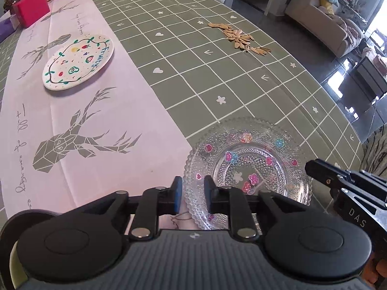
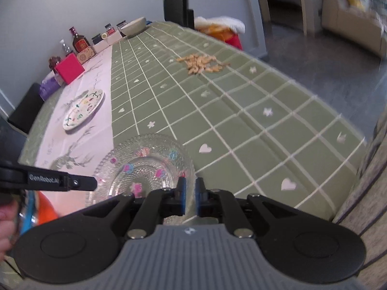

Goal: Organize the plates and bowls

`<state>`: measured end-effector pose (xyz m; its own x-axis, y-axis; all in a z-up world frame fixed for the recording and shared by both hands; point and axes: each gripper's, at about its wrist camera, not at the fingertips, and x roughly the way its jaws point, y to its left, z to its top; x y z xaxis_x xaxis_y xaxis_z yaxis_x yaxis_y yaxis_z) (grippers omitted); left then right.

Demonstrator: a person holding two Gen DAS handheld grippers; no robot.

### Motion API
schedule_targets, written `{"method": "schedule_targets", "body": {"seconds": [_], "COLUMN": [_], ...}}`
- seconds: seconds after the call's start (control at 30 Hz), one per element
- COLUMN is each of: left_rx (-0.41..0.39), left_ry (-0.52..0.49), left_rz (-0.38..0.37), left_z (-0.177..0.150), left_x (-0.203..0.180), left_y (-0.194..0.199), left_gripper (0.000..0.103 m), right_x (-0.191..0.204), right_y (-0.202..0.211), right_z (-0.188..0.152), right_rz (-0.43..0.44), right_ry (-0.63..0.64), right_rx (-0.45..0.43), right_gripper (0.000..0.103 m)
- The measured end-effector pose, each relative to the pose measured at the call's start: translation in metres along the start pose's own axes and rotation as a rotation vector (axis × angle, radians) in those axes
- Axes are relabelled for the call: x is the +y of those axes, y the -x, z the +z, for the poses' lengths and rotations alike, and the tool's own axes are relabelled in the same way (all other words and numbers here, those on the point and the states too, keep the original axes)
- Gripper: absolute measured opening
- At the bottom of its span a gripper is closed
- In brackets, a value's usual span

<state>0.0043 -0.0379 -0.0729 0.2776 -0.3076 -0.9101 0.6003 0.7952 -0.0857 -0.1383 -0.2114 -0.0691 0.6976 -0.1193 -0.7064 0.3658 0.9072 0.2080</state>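
Note:
A clear glass plate [image 1: 249, 166] with coloured flower marks lies near the table's front edge, also in the right wrist view [image 2: 145, 164]. My left gripper [image 1: 192, 187] straddles its left rim, fingers slightly apart, and I cannot tell whether they grip it. My right gripper [image 2: 190, 189] straddles its right rim with a narrow gap; its grip is also unclear. A white plate [image 1: 78, 61] painted with fruit lies farther left on the pink runner, also in the right wrist view [image 2: 83, 110].
A pile of seeds [image 1: 241, 38] lies on the green checked tablecloth [image 1: 193, 60]. A pink box [image 1: 31, 10], bottles [image 2: 79, 41] and a bowl [image 2: 134, 25] stand at the far end. The table edge runs along the right.

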Motion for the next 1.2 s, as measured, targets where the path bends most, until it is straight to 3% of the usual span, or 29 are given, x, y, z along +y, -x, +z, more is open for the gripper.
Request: {"method": "schedule_targets", "body": {"seconds": [0.13, 0.2, 0.27, 0.37, 0.43, 0.6, 0.7, 0.9, 1.0, 1.2], "left_rx": [-0.068, -0.100, -0.110, -0.140, -0.208, -0.409, -0.470, -0.483, -0.498, -0.552], "left_ry": [-0.019, -0.060, -0.080, -0.022, 0.020, 0.111, 0.165, 0.239, 0.275, 0.382], "left_rz": [-0.002, 0.002, 0.002, -0.067, -0.101, -0.037, -0.001, -0.028, 0.009, 0.018], "left_z": [-0.002, -0.002, 0.002, 0.016, 0.027, 0.046, 0.056, 0.069, 0.070, 0.069], "left_x": [-0.006, -0.013, -0.018, -0.013, -0.006, 0.018, 0.033, 0.069, 0.085, 0.126], "left_y": [0.012, 0.021, 0.036, 0.067, 0.094, 0.147, 0.165, 0.173, 0.170, 0.144], "left_gripper": [0.061, 0.063, 0.063, 0.064, 0.068, 0.075, 0.076, 0.076, 0.076, 0.076], "right_x": [0.014, 0.012, 0.009, 0.009, 0.013, 0.031, 0.047, 0.083, 0.102, 0.131], "right_y": [0.006, 0.007, 0.009, 0.017, 0.025, 0.037, 0.033, -0.001, -0.022, -0.065], "right_z": [0.005, 0.010, 0.020, 0.044, 0.066, 0.122, 0.149, 0.192, 0.207, 0.229], "right_rz": [-0.042, -0.016, 0.024, 0.085, 0.127, 0.274, 0.341, 0.485, 0.559, 0.587], "right_ry": [0.090, 0.075, 0.048, 0.024, 0.034, 0.060, 0.076, 0.052, 0.052, 0.098], "right_rx": [-0.079, -0.077, -0.073, -0.086, -0.119, -0.208, -0.249, -0.202, -0.152, -0.137], "right_gripper": [0.007, 0.008, 0.022, 0.028, 0.034, 0.044, 0.047, 0.051, 0.051, 0.051]}}
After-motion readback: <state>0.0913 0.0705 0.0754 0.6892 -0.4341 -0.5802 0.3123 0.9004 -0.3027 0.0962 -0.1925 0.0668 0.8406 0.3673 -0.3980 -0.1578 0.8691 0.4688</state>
